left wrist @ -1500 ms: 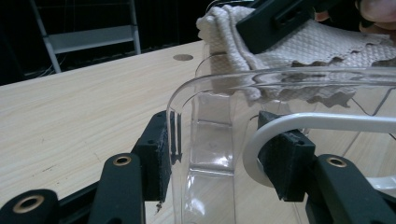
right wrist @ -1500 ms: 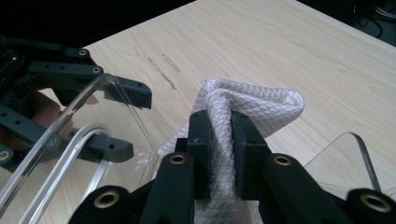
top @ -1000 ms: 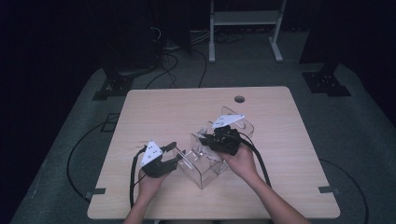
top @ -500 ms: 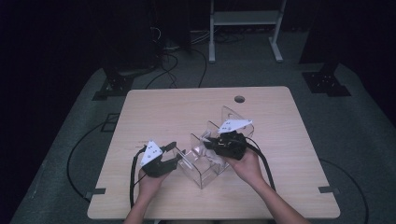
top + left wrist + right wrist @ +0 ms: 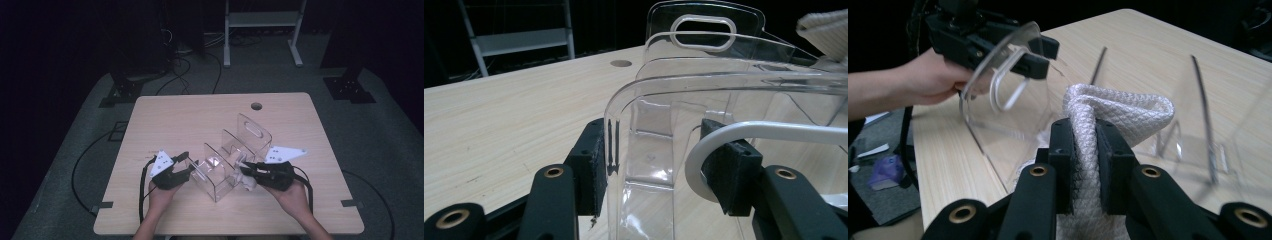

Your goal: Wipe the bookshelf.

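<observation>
A clear plastic organizer [image 5: 235, 145] with upright dividers stands mid-table. My left gripper [image 5: 190, 163] is shut on its left end wall, the one with a handle slot; the pads [image 5: 593, 160] sit on either side of that wall [image 5: 644, 130]. My right gripper [image 5: 243, 172] is at the organizer's near right side, shut on a white quilted cloth [image 5: 248, 184]. In the right gripper view the cloth [image 5: 1128, 112] is folded over between the jaws [image 5: 1087, 145], held above a compartment. Beyond it the left gripper [image 5: 1035, 52] and its hand [image 5: 933, 80] grip the end wall [image 5: 1013, 100].
The wooden table [image 5: 165, 125] has a round cable hole [image 5: 256, 106] near its far edge. Behind the table, a white rack [image 5: 260, 20], black stands [image 5: 125, 90] and cables [image 5: 185, 65] are on the dark floor. Bare tabletop lies left of and beyond the organizer.
My right gripper has drawn back toward the person and to the right with the cloth, from over the organizer's middle to its near right side. The left gripper has kept its place.
</observation>
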Demonstrator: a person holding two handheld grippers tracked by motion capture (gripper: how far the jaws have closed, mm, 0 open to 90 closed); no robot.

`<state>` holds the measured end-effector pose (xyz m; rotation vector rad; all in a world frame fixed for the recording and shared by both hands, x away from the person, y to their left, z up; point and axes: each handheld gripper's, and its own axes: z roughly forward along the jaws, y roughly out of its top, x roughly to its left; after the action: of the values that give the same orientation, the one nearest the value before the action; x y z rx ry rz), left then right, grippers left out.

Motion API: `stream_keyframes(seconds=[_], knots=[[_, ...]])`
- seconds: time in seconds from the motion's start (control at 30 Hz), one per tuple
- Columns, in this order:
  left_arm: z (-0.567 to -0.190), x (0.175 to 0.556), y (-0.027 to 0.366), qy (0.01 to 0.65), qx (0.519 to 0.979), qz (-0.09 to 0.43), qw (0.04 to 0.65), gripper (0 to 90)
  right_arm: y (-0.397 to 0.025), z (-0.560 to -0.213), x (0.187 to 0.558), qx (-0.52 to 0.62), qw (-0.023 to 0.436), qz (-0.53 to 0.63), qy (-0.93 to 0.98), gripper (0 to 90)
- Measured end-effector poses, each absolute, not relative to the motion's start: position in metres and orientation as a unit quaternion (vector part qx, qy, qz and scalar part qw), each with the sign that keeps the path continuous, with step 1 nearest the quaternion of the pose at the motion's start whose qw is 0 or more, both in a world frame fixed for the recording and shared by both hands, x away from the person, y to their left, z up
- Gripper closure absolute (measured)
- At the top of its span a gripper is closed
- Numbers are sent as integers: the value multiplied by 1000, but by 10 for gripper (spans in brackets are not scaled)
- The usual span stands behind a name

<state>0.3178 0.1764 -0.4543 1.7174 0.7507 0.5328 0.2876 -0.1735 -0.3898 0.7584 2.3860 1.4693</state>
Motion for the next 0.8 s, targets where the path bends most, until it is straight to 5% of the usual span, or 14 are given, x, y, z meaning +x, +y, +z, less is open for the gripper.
stream_keyframes(seconds=[0.47,0.8], knots=[[-455,319,176,321,725,221,567,478,-243,-433,323,367,176,501,764,786],[-455,318,176,324,724,221,567,479,-226,-437,327,331,166,512,775,784]])
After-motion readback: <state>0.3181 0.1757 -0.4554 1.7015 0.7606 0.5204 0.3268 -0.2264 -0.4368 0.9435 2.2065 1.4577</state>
